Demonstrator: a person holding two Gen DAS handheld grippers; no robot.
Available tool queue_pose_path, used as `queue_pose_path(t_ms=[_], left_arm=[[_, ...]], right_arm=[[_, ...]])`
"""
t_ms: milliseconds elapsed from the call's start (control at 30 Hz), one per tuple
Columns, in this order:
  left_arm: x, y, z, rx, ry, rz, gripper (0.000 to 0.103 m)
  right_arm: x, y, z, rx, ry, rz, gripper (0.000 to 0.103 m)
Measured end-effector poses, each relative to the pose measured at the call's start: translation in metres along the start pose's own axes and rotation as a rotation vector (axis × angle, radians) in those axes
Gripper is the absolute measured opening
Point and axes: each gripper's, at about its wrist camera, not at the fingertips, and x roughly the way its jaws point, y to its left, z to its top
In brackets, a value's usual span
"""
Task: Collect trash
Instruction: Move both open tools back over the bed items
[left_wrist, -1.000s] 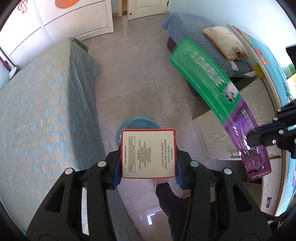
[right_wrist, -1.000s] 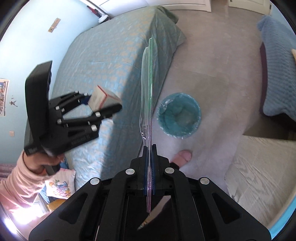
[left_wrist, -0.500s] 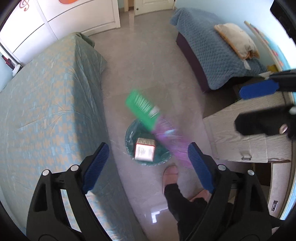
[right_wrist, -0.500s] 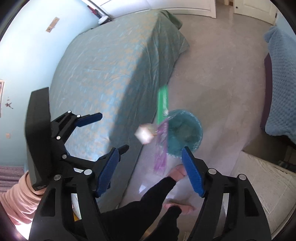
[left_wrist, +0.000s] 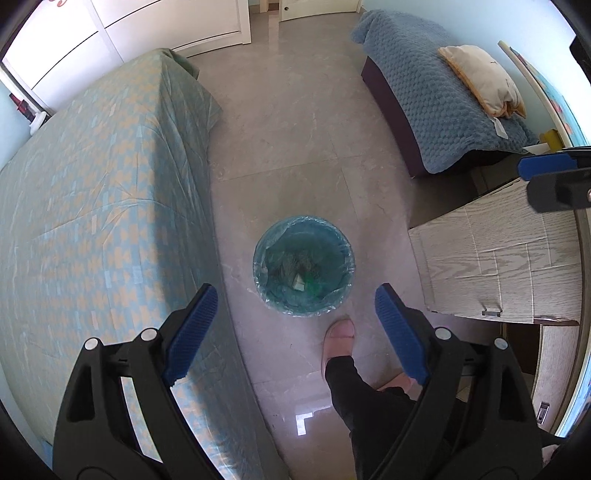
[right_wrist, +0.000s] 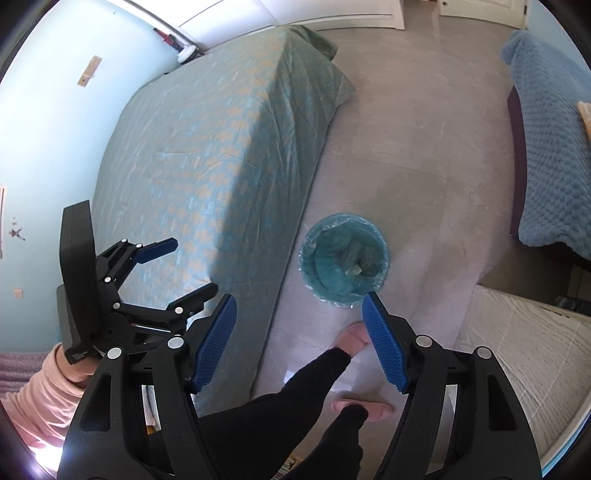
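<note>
A round bin (left_wrist: 255, 258) lined with a blue-green bag stands on the floor between the bed and a wooden cabinet. A small white box (left_wrist: 298, 282) and a bit of green packaging (left_wrist: 314, 286) lie at its bottom. My left gripper (left_wrist: 295, 291) hangs open above the bin with nothing between its blue pads. In the right wrist view the bin (right_wrist: 305, 254) sits just ahead of my right gripper (right_wrist: 300, 297), which is also open and empty. The left gripper (right_wrist: 194, 264) appears there at the left, over the bed's edge.
A bed with a teal patterned cover (left_wrist: 92, 221) fills the left. A blue-covered bed with a pillow (left_wrist: 443, 110) stands at the back right, a pale wooden cabinet (left_wrist: 498, 266) at the right. The person's feet in pink slippers (left_wrist: 338, 339) stand just in front of the bin.
Both grippers opened. The red-edged box dropped from the left one and the green and purple package from the right one; both fell into the bin.
</note>
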Motion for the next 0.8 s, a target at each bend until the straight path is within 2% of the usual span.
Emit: queue_pose_path(t_ms=[167,467,633,800], left_arm=[[-0.004,-0.004,0.001,0.005,-0.001,0.001,0.085],[-0.029,-0.050,0.025,0.145,-0.050,0.013,0.085],[-0.051,-0.095,0.043,0.283,-0.094,-0.008,0.087],[-0.071,-0.160,0.056,0.455,-0.135,-0.055,0.091]], right_arm=[[-0.015,-0.008,-0.005,0.015,-0.026,0.003,0.071],[-0.068,-0.030,-0.026,0.064,-0.119,-0.008,0.071],[-0.111,-0.055,-0.064,0.145,-0.213,-0.032,0.073],[-0.154,-0.085,-0.123,0.234,-0.290,-0.085,0.075]])
